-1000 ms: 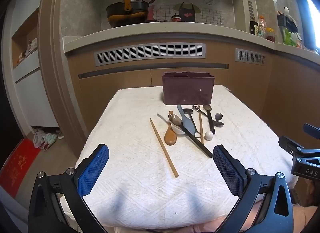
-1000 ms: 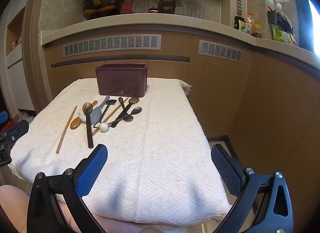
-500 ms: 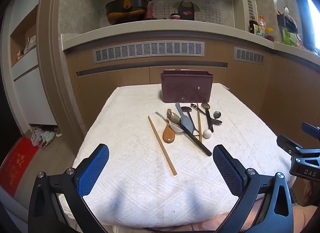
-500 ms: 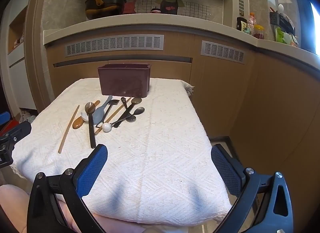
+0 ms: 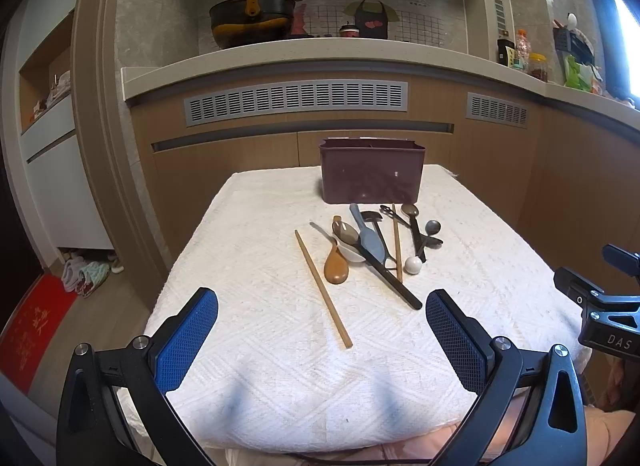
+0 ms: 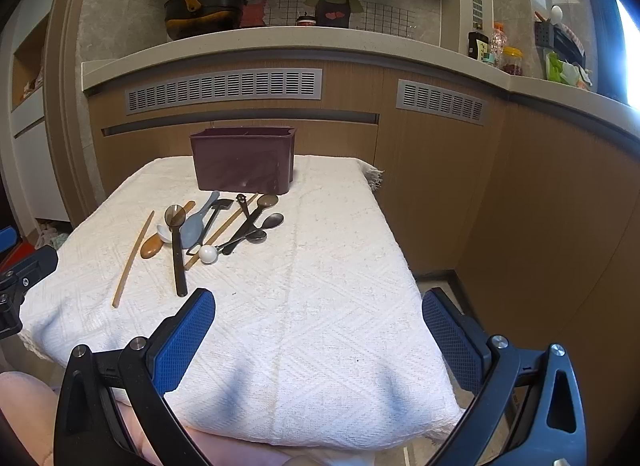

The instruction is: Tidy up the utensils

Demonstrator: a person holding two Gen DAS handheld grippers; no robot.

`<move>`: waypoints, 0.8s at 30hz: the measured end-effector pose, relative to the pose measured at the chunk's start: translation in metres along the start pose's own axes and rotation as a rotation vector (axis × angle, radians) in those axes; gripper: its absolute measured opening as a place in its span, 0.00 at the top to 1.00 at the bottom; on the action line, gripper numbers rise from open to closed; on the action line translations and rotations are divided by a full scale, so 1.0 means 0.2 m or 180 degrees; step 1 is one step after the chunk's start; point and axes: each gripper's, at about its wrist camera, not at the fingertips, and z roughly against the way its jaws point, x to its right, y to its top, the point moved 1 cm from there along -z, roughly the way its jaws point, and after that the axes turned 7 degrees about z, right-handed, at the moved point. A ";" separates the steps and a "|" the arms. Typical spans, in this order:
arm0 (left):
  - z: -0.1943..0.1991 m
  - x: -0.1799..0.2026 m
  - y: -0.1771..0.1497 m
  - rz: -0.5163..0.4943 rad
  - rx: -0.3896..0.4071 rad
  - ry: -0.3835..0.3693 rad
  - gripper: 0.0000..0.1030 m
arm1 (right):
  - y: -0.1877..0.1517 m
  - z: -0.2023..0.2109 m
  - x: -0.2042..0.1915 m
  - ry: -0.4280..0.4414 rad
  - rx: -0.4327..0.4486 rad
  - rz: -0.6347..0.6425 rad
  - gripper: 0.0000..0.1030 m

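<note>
Two grippers held wide apart and empty over a cloth-covered table (image 5: 248,366)
Left gripper (image 5: 322,340) and right gripper (image 6: 318,336) are seen nearest; beyond, a lone chopstick (image 5: 322,288), then piled utensils (image 5: 376,244), then the brown holder (image 5: 372,175)

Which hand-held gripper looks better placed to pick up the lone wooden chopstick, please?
Probably the left hand-held gripper: it is open, with the light wooden chopstick almost centred ahead. From the open right hand-held gripper, that chopstick lies far left.
</note>
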 end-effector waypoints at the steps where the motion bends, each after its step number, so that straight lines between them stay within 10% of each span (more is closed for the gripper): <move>1: 0.00 0.00 0.00 0.0000 -0.0002 0.0000 0.00 | 0.00 0.00 0.00 0.0001 -0.0004 -0.0002 0.00; 24: 0.01 -0.02 0.00 0.0011 -0.0003 0.0006 0.00 | 0.00 0.01 0.00 -0.0002 0.0014 -0.0007 0.00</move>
